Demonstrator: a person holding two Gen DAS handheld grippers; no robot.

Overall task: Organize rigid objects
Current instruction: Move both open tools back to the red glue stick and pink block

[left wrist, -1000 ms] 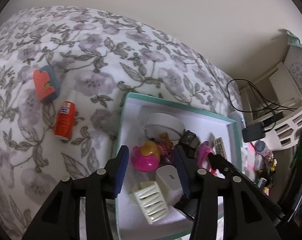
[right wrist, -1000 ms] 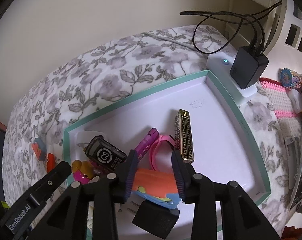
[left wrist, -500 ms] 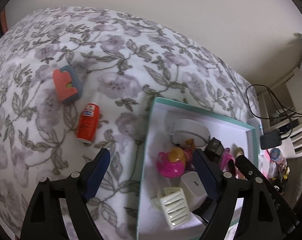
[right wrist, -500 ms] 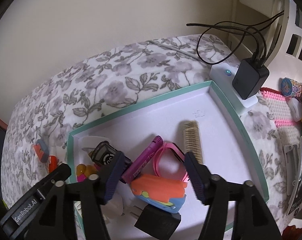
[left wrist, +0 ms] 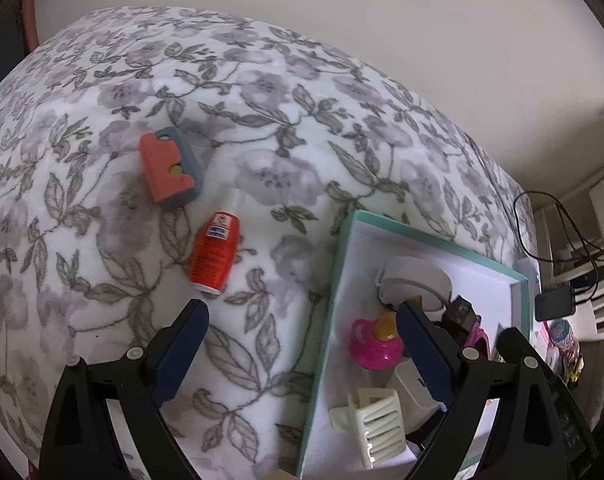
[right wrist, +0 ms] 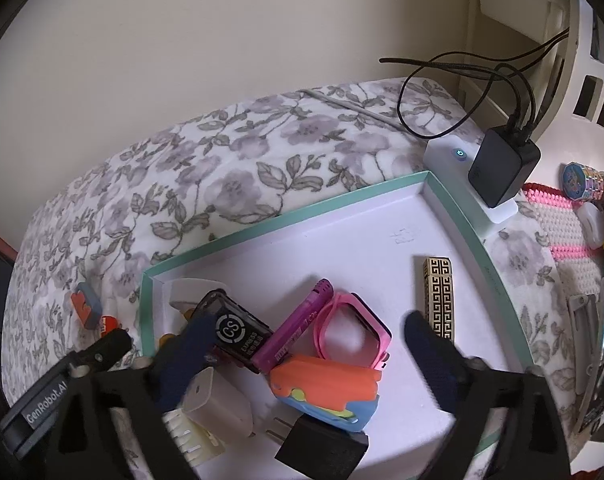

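The left gripper (left wrist: 302,344) hangs over the floral bedspread (left wrist: 262,128) with its jaws spread wide and nothing between them; its right finger sits over the left edge of the teal-rimmed box lid (left wrist: 325,320). Out on the bedspread, to the left of the lid, lie an orange glue bottle (left wrist: 215,254) and, farther left and beyond it, an orange-and-grey block (left wrist: 170,174), the two near each other but not touching.

The right gripper (right wrist: 309,344) is likewise wide apart and empty, poised above the near half of the lid (right wrist: 282,224). Inside the lid, from left to right, are a black cartridge marked "CS" (right wrist: 232,330), a purple marker (right wrist: 294,330), a pink watch band (right wrist: 351,326) and a gold patterned lighter (right wrist: 439,298) lying apart at the right. Nearer the camera sit an orange-and-blue block (right wrist: 325,390), a white charger cube (right wrist: 218,406), a black plug adapter (right wrist: 321,446) and a cream ribbed clip (right wrist: 190,438). A pink rubber duck (left wrist: 375,342) rests in the lid's left part. Beyond the far right corner, a black power brick (right wrist: 501,172) stands on a white box (right wrist: 449,156).
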